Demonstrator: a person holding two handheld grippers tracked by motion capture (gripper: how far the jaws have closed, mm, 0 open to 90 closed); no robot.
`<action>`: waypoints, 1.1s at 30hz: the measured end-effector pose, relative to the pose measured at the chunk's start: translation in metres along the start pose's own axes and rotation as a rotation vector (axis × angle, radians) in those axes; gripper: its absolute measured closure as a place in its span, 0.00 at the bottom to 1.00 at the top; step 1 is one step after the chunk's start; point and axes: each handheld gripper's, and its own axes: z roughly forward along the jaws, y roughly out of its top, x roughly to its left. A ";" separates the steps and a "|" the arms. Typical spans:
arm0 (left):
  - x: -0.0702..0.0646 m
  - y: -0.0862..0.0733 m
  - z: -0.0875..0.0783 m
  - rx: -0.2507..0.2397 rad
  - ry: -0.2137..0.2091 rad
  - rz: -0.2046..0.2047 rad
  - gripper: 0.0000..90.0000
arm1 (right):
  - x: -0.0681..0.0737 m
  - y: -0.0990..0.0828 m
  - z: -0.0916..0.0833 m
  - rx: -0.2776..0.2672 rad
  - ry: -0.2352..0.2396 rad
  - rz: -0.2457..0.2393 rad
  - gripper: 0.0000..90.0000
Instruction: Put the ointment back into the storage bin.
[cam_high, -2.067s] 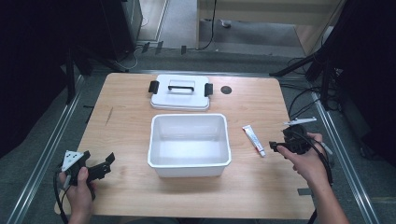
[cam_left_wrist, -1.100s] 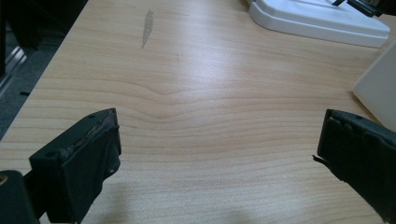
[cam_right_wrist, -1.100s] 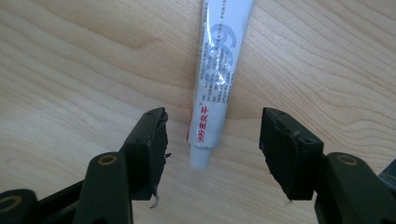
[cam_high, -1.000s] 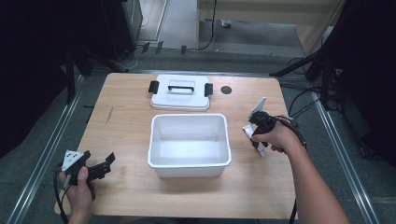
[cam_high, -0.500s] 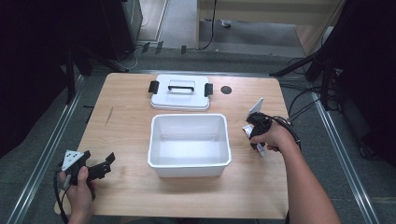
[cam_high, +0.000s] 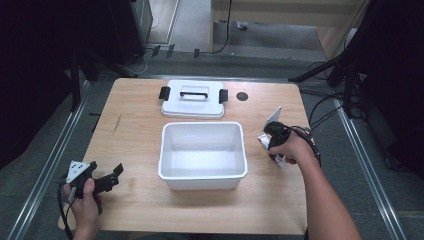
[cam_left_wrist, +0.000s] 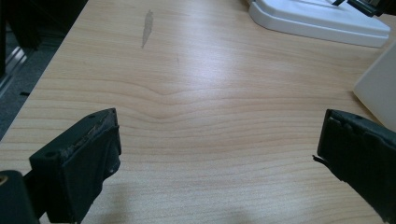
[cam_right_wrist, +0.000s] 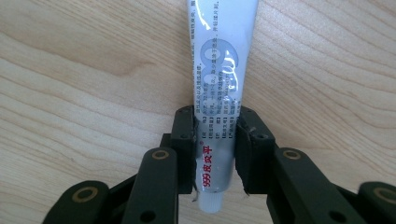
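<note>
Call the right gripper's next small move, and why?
Probably lift straight up. The right gripper has just been closing, and its pads now press both sides of the tube, which lies flat on the table. The open bin sits beside it.

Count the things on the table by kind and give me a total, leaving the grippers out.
Tub: 1
Lid: 1
Tube: 1
Total: 3
</note>
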 end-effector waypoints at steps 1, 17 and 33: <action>0.000 0.000 0.000 0.001 -0.001 0.000 0.00 | 0.000 0.000 0.000 0.000 0.000 0.000 0.80; 0.000 0.000 0.000 0.002 0.002 0.003 0.00 | 0.007 -0.002 -0.035 -0.054 0.014 -0.069 0.80; 0.000 0.000 0.000 0.003 0.001 0.005 0.00 | 0.016 0.000 -0.080 -0.098 0.013 -0.117 0.80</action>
